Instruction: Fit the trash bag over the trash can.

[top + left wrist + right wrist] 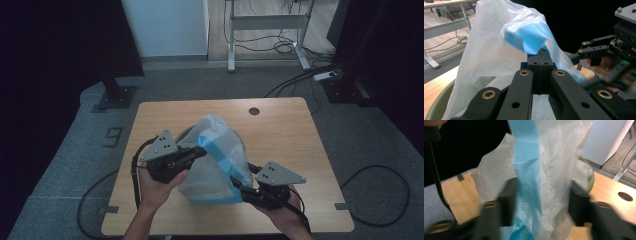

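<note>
A translucent white plastic bag with a blue band along its edge stands up out of a green bin on the wooden table. My left gripper reaches it from the left and is shut on the blue edge near the top, its jaws pressed together on the film. Low on the bag's right side my right gripper has its jaws apart. In the blurred right gripper view the bag and its blue band hang between the jaws of that gripper.
The bin's green rim shows behind the bag. A round cable hole sits near the table's far edge. Beyond the table are a desk frame, floor cables and a black stand base.
</note>
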